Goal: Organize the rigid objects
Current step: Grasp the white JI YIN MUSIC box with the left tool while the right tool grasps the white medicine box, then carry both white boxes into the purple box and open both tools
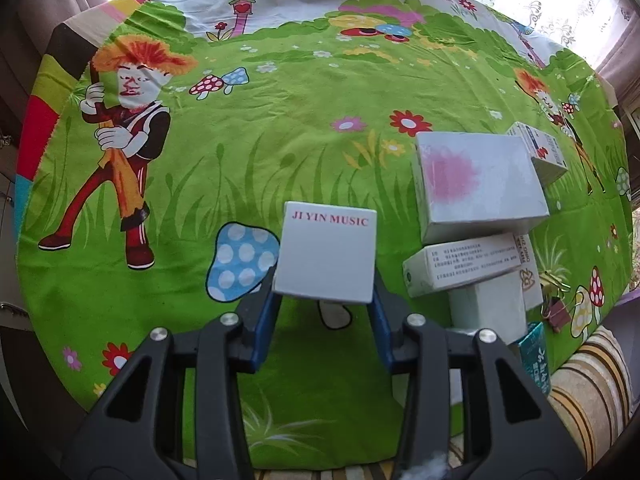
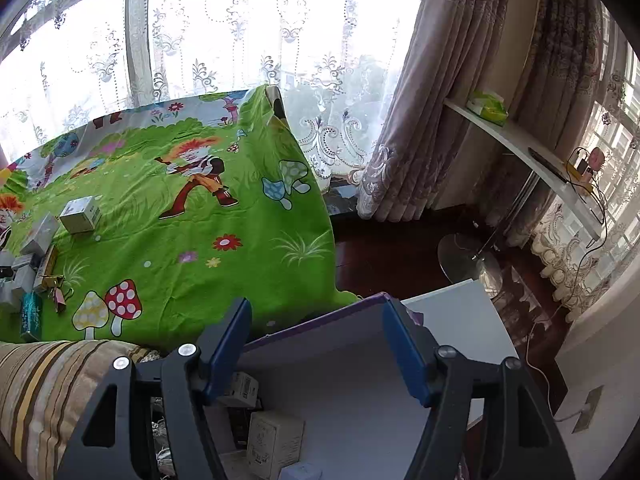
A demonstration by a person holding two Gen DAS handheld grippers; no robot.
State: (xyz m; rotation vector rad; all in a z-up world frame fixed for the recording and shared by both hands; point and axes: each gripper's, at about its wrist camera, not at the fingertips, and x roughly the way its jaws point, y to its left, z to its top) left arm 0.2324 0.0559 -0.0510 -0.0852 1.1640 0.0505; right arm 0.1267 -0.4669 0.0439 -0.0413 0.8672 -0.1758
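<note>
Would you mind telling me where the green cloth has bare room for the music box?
The green cloth is free left of and beyond the music box, out to the printed cartoon figure. To the right it is crowded: a pile of boxes and binder clips.

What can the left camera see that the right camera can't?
Only the left wrist view shows the left gripper shut on the music box. Only the right wrist view shows the right gripper, open over a bin with small boxes inside, and the window. Both show the green cloth and the teal box.
</note>
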